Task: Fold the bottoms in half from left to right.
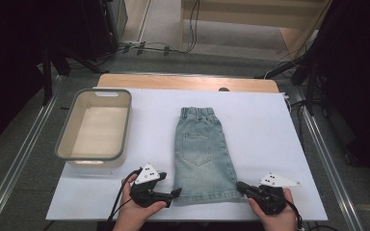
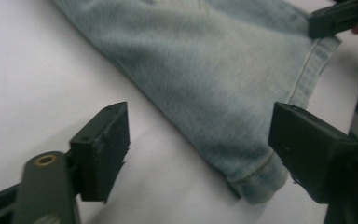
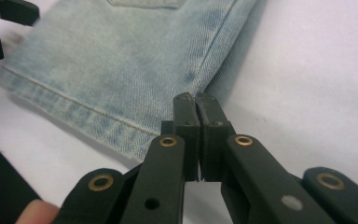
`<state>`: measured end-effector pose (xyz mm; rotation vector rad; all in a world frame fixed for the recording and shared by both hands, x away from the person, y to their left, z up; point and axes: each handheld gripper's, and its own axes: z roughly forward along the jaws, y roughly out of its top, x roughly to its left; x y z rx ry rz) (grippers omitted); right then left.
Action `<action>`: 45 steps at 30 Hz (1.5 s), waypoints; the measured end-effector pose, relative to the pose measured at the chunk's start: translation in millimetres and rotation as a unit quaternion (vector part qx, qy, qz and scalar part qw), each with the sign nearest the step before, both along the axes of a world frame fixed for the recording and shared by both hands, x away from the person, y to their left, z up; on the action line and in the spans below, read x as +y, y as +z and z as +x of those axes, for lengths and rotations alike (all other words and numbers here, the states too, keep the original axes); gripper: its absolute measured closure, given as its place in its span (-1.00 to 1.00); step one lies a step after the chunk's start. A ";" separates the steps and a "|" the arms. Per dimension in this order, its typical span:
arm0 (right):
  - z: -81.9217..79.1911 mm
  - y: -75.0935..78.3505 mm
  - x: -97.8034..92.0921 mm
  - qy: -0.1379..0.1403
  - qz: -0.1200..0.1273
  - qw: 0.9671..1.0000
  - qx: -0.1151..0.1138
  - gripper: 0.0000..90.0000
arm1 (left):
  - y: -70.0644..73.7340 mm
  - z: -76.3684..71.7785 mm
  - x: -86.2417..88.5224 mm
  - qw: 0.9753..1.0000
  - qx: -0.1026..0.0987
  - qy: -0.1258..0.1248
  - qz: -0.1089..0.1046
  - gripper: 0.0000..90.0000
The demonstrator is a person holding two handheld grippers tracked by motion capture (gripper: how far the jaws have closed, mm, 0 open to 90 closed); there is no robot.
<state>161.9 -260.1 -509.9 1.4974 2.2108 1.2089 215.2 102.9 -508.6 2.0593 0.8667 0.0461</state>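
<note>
We see a white counter (image 1: pixel 270 144) carrying a grey-rimmed plastic tub (image 1: pixel 95 126) at its left and, beside it at centre, a denim skirt (image 1: pixel 203 156) lying flat, its long axis running away from us, elastic waistband far, hem near. The left gripper (image 1: pixel 174 193) sits at the hem's left corner, jaws spread wide either side of that corner. The right gripper (image 1: pixel 241 186) rests at the hem's right corner, jaws pressed together on the skirt's edge
</note>
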 end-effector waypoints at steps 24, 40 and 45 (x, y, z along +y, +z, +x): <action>5.4 -15.8 -5.1 0.013 0.018 0.999 0.023 0.77 | -4.9 -0.4 -11.6 0.998 0.047 -0.046 -0.006 0.57; 1.6 -10.7 2.3 0.039 0.012 0.999 0.031 0.81 | 4.4 -3.8 1.6 0.996 0.031 -0.076 -0.015 0.74; 0.7 -5.8 -1.6 0.047 0.016 0.999 0.020 0.66 | 0.5 -4.0 3.2 0.997 0.034 -0.069 -0.013 0.69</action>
